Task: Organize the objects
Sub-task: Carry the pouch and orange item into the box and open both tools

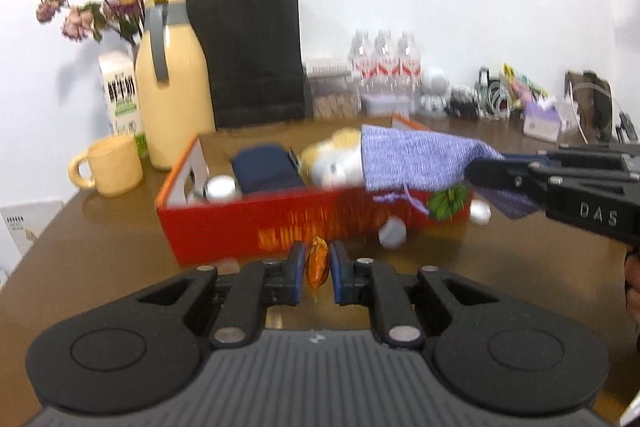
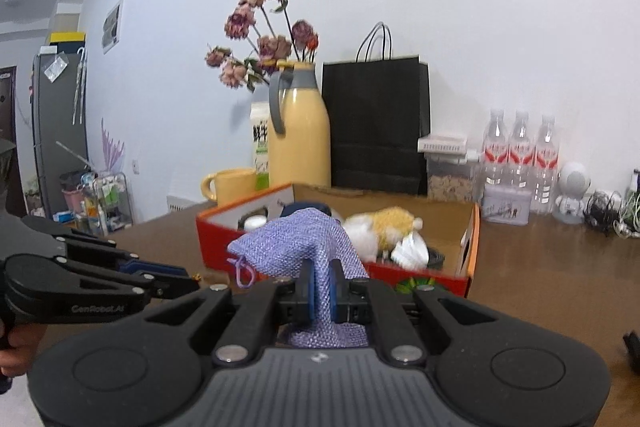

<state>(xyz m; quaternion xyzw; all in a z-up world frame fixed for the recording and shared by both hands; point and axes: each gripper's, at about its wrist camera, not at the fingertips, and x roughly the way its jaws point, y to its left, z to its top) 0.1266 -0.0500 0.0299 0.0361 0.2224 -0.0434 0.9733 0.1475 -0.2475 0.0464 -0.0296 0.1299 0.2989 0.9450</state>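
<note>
Brown bench (image 1: 100,247): left gripper (image 1: 317,273) fingers clamp an orange candy (image 1: 317,265), right gripper (image 2: 320,287) fingers clamp a purple pouch (image 2: 296,243). Lift both clear over the red box (image 1: 248,227) rim before releasing.

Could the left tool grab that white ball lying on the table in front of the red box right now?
Probably not yet. The left tool is already shut on an orange wrapped candy, so its pads are taken. The white ball lies uncovered on the table before the red box, so the way looks free once the candy is dropped.
</note>
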